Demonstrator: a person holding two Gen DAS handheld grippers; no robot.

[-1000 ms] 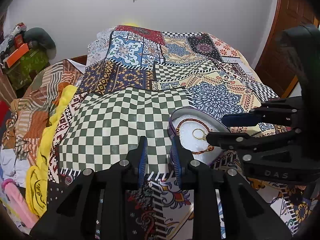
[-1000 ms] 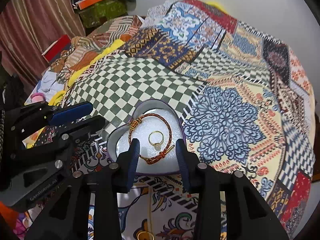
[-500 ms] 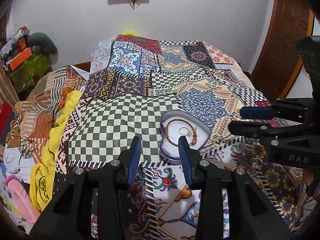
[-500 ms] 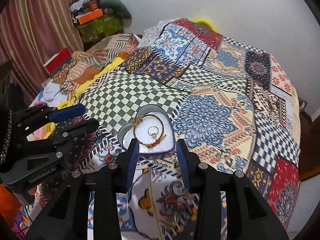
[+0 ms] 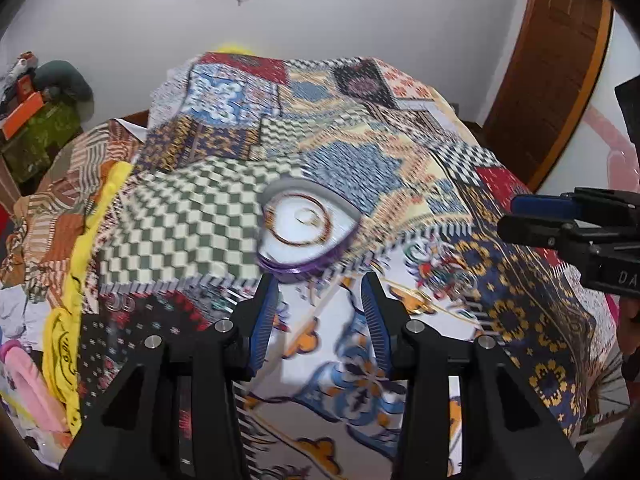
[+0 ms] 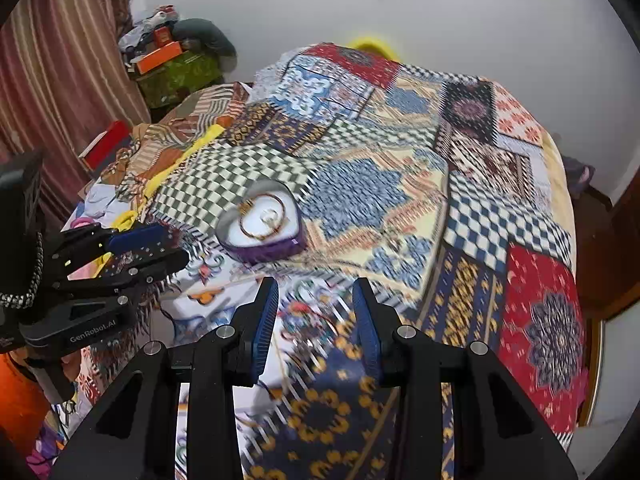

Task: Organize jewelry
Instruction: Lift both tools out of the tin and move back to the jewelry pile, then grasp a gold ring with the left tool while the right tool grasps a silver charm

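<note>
Jewelry, a red-gold bracelet (image 6: 262, 218) circling a gold ring (image 6: 270, 215), is lying in the heart-shaped box (image 6: 264, 250) on the patchwork bedspread (image 6: 472, 224), at 12 o'clock from both grippers. Left gripper (image 5: 318, 304), jaws just widening, is gaping empty. Right gripper (image 6: 316, 312) is hanging part-open, gripping nothing.

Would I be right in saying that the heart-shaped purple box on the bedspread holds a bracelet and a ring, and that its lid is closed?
Not quite: the box has no lid on it. The right wrist view shows the heart-shaped purple box open on the bedspread, with the bracelet and the ring lying in plain sight on its white lining.
</note>
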